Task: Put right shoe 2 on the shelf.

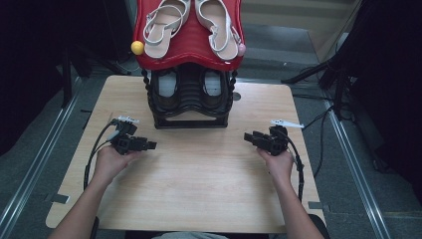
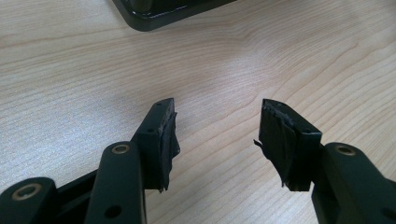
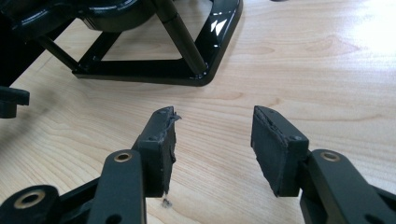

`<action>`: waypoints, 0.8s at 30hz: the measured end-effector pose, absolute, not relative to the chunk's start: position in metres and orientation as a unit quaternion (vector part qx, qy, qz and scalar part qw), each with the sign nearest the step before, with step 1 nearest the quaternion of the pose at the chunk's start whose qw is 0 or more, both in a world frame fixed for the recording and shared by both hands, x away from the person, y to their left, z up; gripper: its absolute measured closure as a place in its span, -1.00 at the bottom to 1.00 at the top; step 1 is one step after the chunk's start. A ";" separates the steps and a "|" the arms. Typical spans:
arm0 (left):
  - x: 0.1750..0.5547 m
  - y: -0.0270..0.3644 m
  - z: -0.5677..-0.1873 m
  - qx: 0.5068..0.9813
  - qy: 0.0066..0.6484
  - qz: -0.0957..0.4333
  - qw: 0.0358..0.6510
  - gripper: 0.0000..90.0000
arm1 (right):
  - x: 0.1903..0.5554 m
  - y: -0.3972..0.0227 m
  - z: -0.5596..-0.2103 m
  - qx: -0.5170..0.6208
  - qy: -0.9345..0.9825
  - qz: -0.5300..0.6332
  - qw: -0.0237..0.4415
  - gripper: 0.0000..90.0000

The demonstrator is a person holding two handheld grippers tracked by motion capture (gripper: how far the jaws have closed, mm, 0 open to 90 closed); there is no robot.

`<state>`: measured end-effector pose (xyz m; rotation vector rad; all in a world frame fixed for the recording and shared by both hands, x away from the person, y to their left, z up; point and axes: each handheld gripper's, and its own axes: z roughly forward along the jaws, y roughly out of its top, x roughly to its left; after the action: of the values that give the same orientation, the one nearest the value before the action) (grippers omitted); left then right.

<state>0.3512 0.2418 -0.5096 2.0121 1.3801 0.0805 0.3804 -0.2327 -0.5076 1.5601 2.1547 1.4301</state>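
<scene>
1. We hold our left gripper (image 1: 149, 145) low over the light wooden table (image 1: 199, 189). Its jaws are wide apart and hold nothing.
2. We hold our right gripper (image 1: 249, 137) the same way, jaws apart and empty.
3. The shiny black plastic shoe rack (image 1: 190, 102) stands at the far middle of the table, between both grippers and near them.
4. 2 pale strappy sandals (image 1: 164, 22) lie on its red top shelf (image 1: 191, 50).
5. 2 dark shoes (image 1: 166, 89) sit on the shelf below.

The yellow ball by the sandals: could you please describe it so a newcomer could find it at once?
Start at the shoe rack at the table's far edge and look at its red top shelf. The yellow ball caps that shelf's left corner beside the left sandal; its twin on the right is pink.
</scene>
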 end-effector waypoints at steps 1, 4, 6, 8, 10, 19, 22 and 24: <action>0.351 0.242 -0.510 0.775 0.530 0.031 0.343 0.03 | 0.380 -0.233 -0.509 0.517 0.713 0.470 0.058 0.14; 0.352 0.241 -0.510 0.776 0.529 0.032 0.342 0.03 | 0.378 -0.234 -0.511 0.519 0.711 0.471 0.059 0.14; 0.352 0.241 -0.511 0.776 0.528 0.033 0.343 0.03 | 0.377 -0.234 -0.511 0.517 0.712 0.471 0.065 0.14; 0.352 0.241 -0.511 0.775 0.530 0.034 0.344 0.02 | 0.377 -0.235 -0.510 0.517 0.710 0.474 0.066 0.14; 0.352 0.241 -0.511 0.774 0.530 0.034 0.344 0.01 | 0.377 -0.235 -0.510 0.517 0.709 0.475 0.066 0.13; 0.352 0.240 -0.512 0.775 0.529 0.035 0.344 0.00 | 0.377 -0.235 -0.512 0.515 0.711 0.474 0.064 0.13; 0.352 0.240 -0.512 0.776 0.528 0.034 0.343 0.00 | 0.377 -0.235 -0.512 0.516 0.711 0.474 0.065 0.13; 0.352 0.240 -0.513 0.777 0.527 0.034 0.342 -0.01 | 0.378 -0.235 -0.512 0.515 0.711 0.474 0.064 0.13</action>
<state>0.3525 0.2401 -0.5126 2.0197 1.3713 0.0880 0.3777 -0.2351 -0.5119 1.5554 2.1465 1.4326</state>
